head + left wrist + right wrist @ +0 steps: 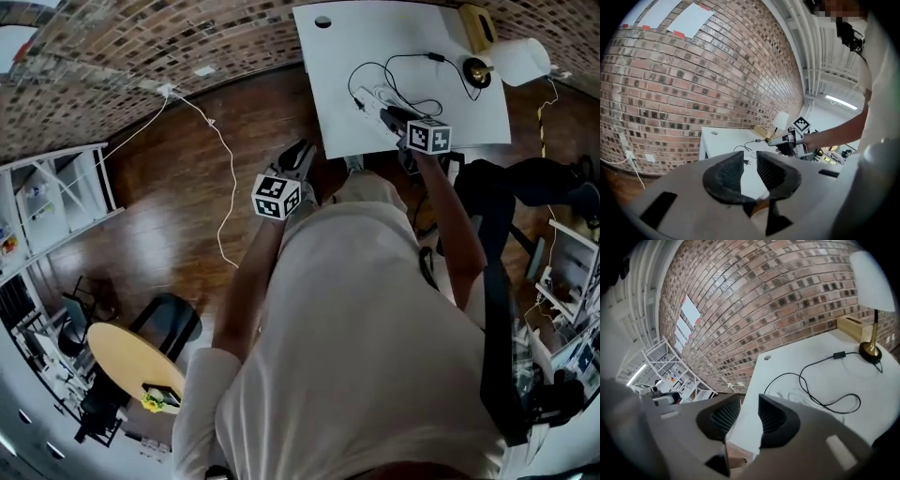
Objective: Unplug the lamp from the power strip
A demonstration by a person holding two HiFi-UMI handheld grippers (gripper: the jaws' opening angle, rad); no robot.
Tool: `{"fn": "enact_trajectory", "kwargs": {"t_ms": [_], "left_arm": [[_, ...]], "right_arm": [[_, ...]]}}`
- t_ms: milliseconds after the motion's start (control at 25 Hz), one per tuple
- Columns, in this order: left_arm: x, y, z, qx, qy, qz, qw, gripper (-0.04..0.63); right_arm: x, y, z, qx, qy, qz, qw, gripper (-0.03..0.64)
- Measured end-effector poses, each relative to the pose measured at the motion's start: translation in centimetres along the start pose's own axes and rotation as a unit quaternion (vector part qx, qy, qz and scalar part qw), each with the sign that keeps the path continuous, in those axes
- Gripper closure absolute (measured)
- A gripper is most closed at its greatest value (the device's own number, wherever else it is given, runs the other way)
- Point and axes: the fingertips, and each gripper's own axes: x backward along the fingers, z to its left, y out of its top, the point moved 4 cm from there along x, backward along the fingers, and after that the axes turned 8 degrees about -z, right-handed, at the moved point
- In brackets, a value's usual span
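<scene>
- While the person stands at its front edge, the white desk (337, 84) sits pushed against the brick wall (187, 37), so everything for this job is within reach.
- Up in the desk's far right corner is the lamp (511, 64). Its white shade is tipped over a brass base, and it's parked well back, probably to leave the working area bare.
- Over to the right gripper (749, 401): it hangs over the front edge near the middle, angled down at the desktop. Its jaws are released with a plain gap between them, and only bare desk shows through. It looks lined up on the strip side of things.
- The left gripper (750, 159) is off the desk's front left corner, over the wooden floor (187, 187), jaws slightly parted and nothing in them. My read is that it's waiting to steady something.
- The power strip (370, 100), white on white, lies near the front edge just beside the right gripper's tips.
- Last, the lamp's black cord (802, 369) loops loosely from the far right corner across to the strip. Whether the plug is seated, no view shows clearly, so I'd count the pull as not yet confirmed.
</scene>
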Motion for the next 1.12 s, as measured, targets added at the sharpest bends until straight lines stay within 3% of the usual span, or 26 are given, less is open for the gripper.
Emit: {"fn": "enact_trajectory", "kwargs": {"t_ms": [440, 640, 840, 1120], "left_arm": [[8.5, -0.7, 3.7, -0.018, 0.011, -0.017, 0.9996, 0.523], [9.8, -1.6, 3.1, -0.022, -0.008, -0.011, 0.9997, 0.523], [10.7, -2.4, 2.5, -0.023, -0.02, -0.012, 0.9995, 0.523], [10.5, -2.7, 1.1, -0.032, -0.019, -0.009, 0.9993, 0.525]], "right_arm": [[0.5, -4.5, 9.5, 0.041, -0.002, -0.027, 0.999, 0.518], [1.4, -5.8, 12.2, 0.058, -0.004, -0.032, 0.998, 0.52], [2.5, -6.8, 13.8, 0.077, -0.002, -0.034, 0.996, 0.523], [5.6, -7.2, 12.4, 0.072, -0.016, -0.049, 0.996, 0.526]]}}
